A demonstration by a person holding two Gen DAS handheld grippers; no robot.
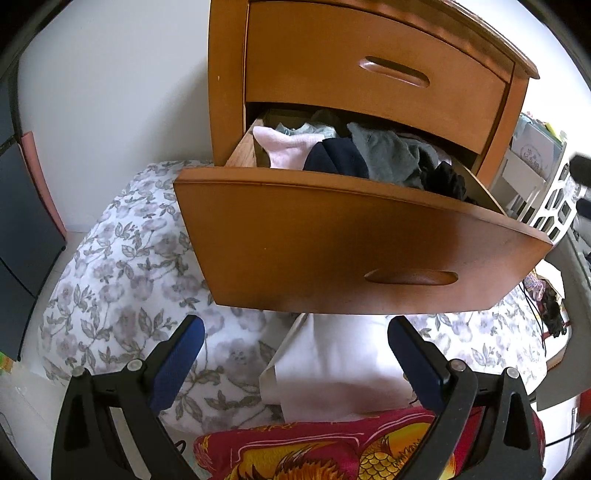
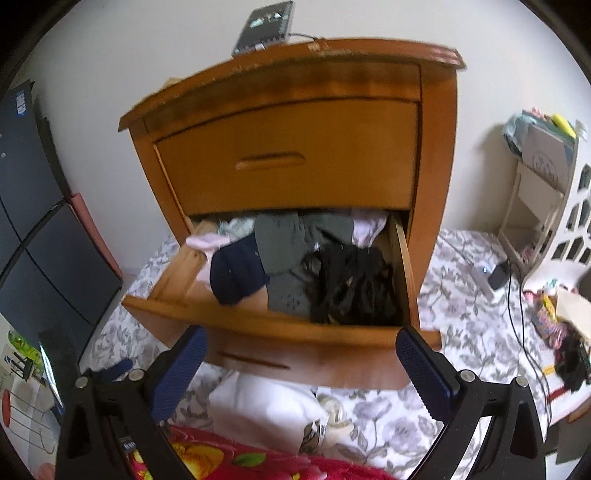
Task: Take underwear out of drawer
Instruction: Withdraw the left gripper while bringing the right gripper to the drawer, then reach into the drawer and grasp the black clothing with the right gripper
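Note:
A wooden nightstand has its lower drawer pulled out and filled with underwear: a navy piece, grey pieces, a black lacy heap and pale pink ones. From the left wrist the same drawer shows the navy piece, grey cloth and pink cloth. My left gripper is open, below the drawer front. My right gripper is open too, just before the drawer's front edge, with nothing between its fingers.
The nightstand stands beside a bed with a floral cover. A white garment and a red patterned blanket lie beneath the drawer. A phone rests on top. A white shelf unit, cables and clutter sit at right.

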